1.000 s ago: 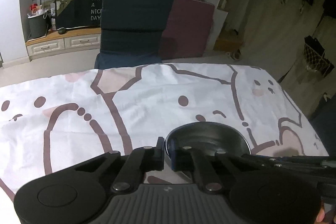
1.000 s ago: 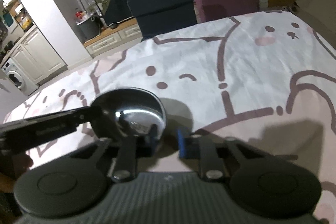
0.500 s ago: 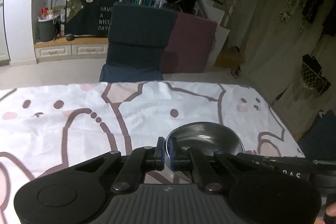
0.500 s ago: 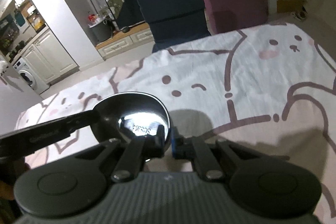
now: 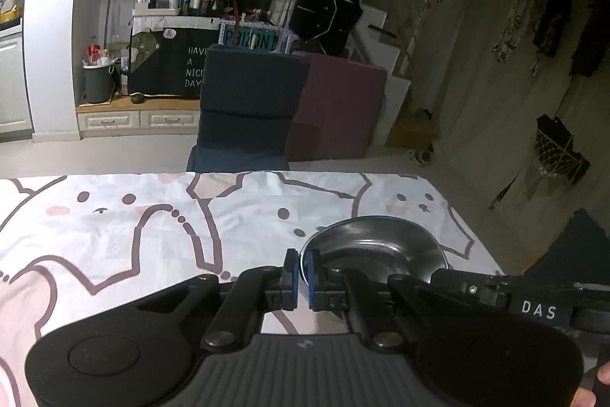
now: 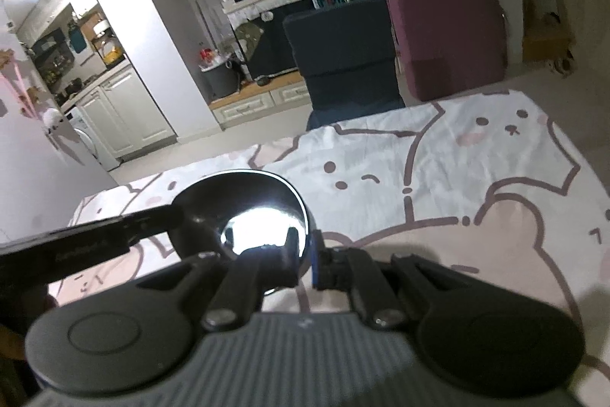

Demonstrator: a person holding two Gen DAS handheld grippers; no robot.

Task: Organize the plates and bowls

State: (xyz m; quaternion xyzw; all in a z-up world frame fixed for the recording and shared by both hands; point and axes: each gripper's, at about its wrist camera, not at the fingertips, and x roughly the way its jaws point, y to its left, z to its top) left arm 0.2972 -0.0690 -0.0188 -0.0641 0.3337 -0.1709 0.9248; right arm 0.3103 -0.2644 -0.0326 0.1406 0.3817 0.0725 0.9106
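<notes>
Steel bowl (image 5: 375,241) hangs above the cartoon-print cloth (image 5: 152,224) on my surface, pinched at opposite rims. My left tongs (image 5: 301,279) are clenched on its near-left rim, and my right tongs (image 6: 305,260) are clenched on its right rim.

black tongs (image 5: 301,279), blue pads (image 5: 290,277), "das" lettering

A shiny steel bowl (image 5: 375,241) sits upright above the cartoon-print tablecloth (image 5: 133,227), its rim pinched at nine o'clock by the left gripper (image 5: 301,279) and at three o'clock by the right gripper (image 6: 305,260). Its polished inside (image 6: 244,212) throws back a bright glare.
</notes>
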